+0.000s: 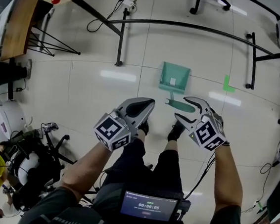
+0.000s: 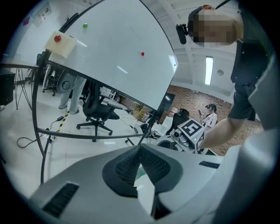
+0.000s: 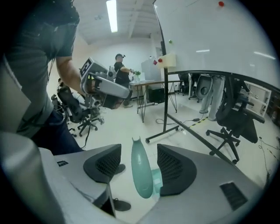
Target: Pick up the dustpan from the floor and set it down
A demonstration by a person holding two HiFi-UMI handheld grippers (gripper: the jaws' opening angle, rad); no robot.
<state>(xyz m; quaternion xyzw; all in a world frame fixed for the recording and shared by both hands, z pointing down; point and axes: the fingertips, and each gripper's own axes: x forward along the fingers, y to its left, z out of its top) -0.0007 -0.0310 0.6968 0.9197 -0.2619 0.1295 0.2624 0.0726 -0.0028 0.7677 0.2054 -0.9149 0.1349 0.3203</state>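
The jaws of the right gripper (image 3: pixel 139 162) are matt grey plastic. Between them, the dustpan (image 3: pixel 142 170) handle is smooth, slightly glossy teal plastic. The dark pads (image 3: pixel 107 164) facing it are finely ribbed. Beyond the jaws, the pale floor (image 3: pixel 127 127) shines glossy.

Grey left gripper (image 1: pixel 148 103) and right gripper (image 1: pixel 181 108), marker cubes (image 1: pixel 112 131), dark trousers (image 1: pixel 146 167)

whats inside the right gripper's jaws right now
The teal dustpan handle stands between the open jaws of the right gripper, touching neither pad. In the right gripper view only a sliver of the pan shows beside it; handle and jaw cover the rest.
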